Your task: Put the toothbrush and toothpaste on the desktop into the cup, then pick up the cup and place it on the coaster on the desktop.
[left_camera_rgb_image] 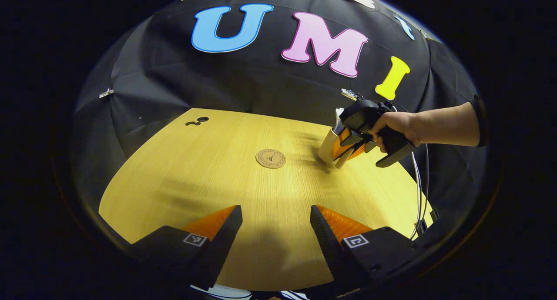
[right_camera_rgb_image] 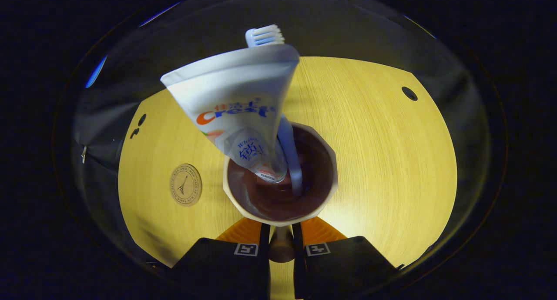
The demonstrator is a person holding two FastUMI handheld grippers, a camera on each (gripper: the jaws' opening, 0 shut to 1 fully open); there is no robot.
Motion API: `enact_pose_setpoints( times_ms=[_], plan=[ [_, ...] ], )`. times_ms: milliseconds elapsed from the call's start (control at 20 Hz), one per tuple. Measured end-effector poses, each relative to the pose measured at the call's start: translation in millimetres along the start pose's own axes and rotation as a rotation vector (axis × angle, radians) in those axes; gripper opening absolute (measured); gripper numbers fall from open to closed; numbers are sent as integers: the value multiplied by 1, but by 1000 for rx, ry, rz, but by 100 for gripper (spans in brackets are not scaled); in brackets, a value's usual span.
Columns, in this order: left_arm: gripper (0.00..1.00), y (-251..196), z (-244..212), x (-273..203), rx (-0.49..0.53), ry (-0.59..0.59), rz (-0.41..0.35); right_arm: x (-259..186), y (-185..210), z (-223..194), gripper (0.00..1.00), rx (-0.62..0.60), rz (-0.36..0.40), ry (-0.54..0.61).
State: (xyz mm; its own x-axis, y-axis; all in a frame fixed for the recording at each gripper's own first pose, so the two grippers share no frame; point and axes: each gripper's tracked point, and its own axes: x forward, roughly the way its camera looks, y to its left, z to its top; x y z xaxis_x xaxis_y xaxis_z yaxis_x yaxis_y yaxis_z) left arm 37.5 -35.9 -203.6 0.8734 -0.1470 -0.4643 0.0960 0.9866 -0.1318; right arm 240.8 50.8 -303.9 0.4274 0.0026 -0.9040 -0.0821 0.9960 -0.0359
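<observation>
Left gripper [left_camera_rgb_image: 276,230] low over the near edge of the desktop [left_camera_rgb_image: 217,182], fingers spread wide, nothing between them. Beyond it, coaster [left_camera_rgb_image: 270,158] flat near the desktop's middle, bare on top. Farther toward the right edge, right gripper [left_camera_rgb_image: 348,150] in a person's hand [left_camera_rgb_image: 398,126], clamped on the handle of the cup [left_camera_rgb_image: 327,146]; cup tilted, base apparently just off the wood, beside the coaster but apart from it. In the right gripper view, right gripper [right_camera_rgb_image: 281,241] pinched tight on the cup handle, cup [right_camera_rgb_image: 280,178] just ahead of the fingertips, dark inside. Toothpaste [right_camera_rgb_image: 237,104] standing cap-down in the cup, toothbrush [right_camera_rgb_image: 287,148] beside it, bristles up. Coaster [right_camera_rgb_image: 186,184] left of the cup, not touching.
</observation>
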Motion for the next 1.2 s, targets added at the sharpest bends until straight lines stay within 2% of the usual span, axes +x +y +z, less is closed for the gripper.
enact_pose_setpoints(
  times_ms=[200,350,600,800,1200],
  plan=[
    [98,11,6,3,-22,-16,6,-8,27,12,24,-77,-1,-24],
    [98,24,6,1,-50,-24,19,-11,55,13,24,-92,30,-17],
    [98,50,-2,-10,-128,-33,44,-7,100,-2,24,-157,69,15],
    [98,67,-5,-18,-186,-27,52,-1,121,-13,25,-207,68,30],
    [98,96,-20,-39,-174,-7,93,25,164,-35,25,-269,65,80]
  ],
)
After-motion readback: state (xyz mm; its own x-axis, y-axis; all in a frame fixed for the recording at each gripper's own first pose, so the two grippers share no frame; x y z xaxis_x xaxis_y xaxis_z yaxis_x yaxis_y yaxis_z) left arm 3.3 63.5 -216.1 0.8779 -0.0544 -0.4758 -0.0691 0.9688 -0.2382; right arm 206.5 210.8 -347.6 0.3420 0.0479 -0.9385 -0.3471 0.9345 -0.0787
